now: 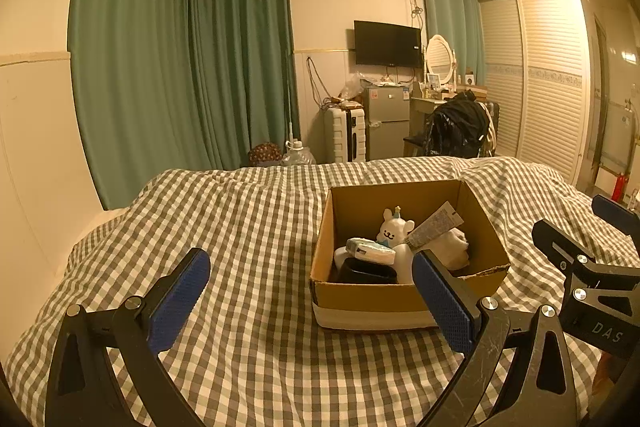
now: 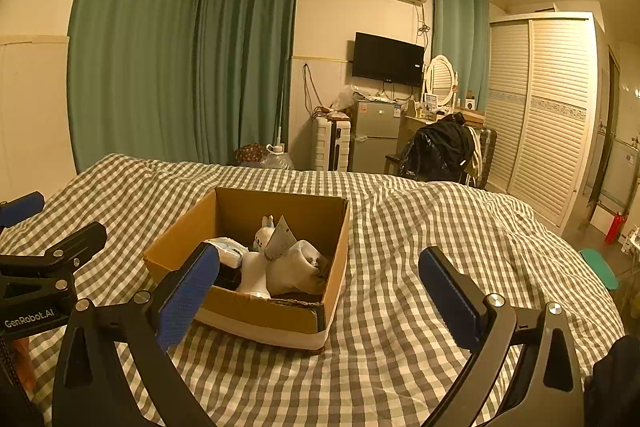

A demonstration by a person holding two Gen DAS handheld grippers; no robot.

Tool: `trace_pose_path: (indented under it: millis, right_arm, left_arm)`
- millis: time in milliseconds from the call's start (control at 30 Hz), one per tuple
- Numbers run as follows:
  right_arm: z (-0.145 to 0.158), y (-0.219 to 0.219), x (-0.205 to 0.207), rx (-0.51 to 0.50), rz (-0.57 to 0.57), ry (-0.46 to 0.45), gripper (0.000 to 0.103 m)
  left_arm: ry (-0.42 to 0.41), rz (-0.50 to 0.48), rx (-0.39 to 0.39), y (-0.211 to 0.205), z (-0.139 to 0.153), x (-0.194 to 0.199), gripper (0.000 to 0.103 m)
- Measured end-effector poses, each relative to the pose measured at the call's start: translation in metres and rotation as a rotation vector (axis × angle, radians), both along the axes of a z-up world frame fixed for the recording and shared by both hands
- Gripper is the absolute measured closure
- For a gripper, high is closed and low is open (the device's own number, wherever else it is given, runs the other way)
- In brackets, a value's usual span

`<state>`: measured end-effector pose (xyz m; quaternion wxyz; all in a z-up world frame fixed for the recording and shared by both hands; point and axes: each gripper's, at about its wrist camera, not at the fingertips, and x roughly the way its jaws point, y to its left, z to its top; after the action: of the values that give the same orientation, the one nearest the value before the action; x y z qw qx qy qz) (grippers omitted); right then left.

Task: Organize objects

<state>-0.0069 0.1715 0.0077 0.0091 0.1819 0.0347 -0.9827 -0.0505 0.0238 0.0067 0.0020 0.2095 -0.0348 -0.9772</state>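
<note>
left hand-held gripper (image 1: 310, 301) spread, holding nothing | right hand-held gripper (image 2: 318, 293) spread, holding nothing | one cardboard box (image 2: 280, 315) mid-bed (image 2: 400, 367), between them | inside: one white bunny toy (image 1: 394, 227), one tissue pack (image 1: 370, 251), one dark container (image 1: 366, 271), one tagged white bundle (image 2: 298, 259) | risk: soft bedding may tip box if nudged.

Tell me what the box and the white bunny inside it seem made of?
The box looks like plain brown cardboard, matte, with a frayed torn top edge and pale tape round its base. The bunny seems smooth and slightly glossy, perhaps vinyl or ceramic; hard to tell.
</note>
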Motion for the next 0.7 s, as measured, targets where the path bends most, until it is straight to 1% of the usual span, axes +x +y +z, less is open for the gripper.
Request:
trace_pose_path:
  millis: [167,467,700]
  right_arm:
    - [-0.002,-0.0011,-0.0003,0.002,0.001,-0.002,0.003]
    - [-0.0045,-0.0035,-0.0003,0.008,0.004,-0.007,0.003]
    - [-0.0047,-0.0041,-0.0005,0.01,0.003,-0.007,0.003]
  left_arm:
    - [-0.004,0.006,0.006,-0.0015,0.0,-0.0007,0.0]
    - [-0.003,0.017,-0.017,0.0018,-0.0012,-0.0006,0.0]
    - [-0.002,0.014,-0.011,0.0008,-0.0012,0.0001,0.0]
